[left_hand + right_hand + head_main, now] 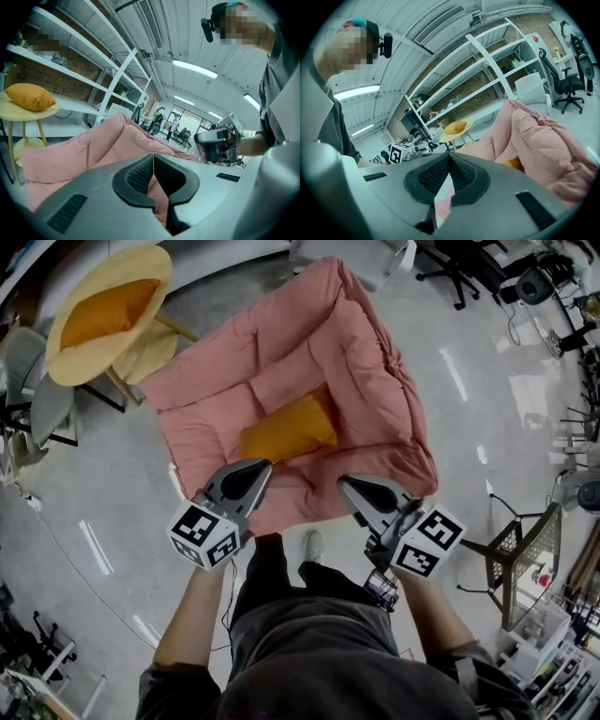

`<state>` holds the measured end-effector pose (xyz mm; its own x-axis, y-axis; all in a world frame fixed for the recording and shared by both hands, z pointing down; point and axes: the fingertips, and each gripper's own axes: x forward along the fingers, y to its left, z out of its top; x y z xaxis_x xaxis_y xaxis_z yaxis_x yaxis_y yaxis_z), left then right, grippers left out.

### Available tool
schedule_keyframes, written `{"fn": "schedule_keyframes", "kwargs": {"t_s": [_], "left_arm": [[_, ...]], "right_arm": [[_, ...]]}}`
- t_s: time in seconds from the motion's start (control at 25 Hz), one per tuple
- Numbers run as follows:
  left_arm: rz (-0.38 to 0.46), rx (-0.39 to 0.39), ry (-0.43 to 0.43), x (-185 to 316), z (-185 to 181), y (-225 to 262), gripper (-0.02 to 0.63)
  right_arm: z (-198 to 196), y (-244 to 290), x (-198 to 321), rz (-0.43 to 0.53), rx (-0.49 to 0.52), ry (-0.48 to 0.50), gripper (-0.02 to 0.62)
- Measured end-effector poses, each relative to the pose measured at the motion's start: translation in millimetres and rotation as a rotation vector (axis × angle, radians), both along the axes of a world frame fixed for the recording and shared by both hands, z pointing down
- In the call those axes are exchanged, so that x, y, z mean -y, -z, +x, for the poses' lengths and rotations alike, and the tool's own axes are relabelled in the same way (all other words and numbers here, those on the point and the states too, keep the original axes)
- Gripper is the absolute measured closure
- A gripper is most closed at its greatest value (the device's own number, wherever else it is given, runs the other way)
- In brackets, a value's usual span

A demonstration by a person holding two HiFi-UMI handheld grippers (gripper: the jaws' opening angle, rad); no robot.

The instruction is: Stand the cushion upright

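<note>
Presently both grippers are on the near edge of the pink cushion [281, 362], which spreads away from the person over the grey floor [94, 521]; it is not upright. Left gripper [251, 474]: fingers [136, 176] pressed together, pinching a fold of pink fabric near the cushion's near-left corner. Right gripper [352, 488]: fingers [465, 180] likewise closed on pink fabric near the near-right corner. The two grippers sit well apart, with the person's shoe [313, 545] between them and just under the held edge.

Edges: the cushion's right side bunches up into a raised ridge; its left edge is flatter. An orange pillow [286, 432] lies in the hollow at the cushion's middle, near the left gripper.

Room: open floor to the left of the cushion and along its right edge. Beyond the far-left corner stands a round yellow stand [150, 268], just beside the cushion. A dark wire basket [525, 549] stands to the right, well apart.

Containers: the stand's dished top holds one orange cushion [108, 310]. Basket contents too small to tell.
</note>
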<state>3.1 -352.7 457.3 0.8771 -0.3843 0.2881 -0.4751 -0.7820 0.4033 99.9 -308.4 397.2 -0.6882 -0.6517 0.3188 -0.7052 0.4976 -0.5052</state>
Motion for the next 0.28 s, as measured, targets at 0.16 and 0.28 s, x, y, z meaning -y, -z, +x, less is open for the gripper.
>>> {"fn": "schedule_keyframes", "kwargs": {"t_s": [0.16,0.28], "left_arm": [[-0.004,-0.003,0.001,-0.1,-1.1,-1.3,0.591],[-0.003,-0.004,-0.001,0.5,-0.5,-3.4,0.591]], "right_arm": [[0.4,-0.1,0.3,-0.002,-0.005,0.000,0.580],[0.4,-1.9,1.2,-0.002,-0.008,0.001,0.580]]}}
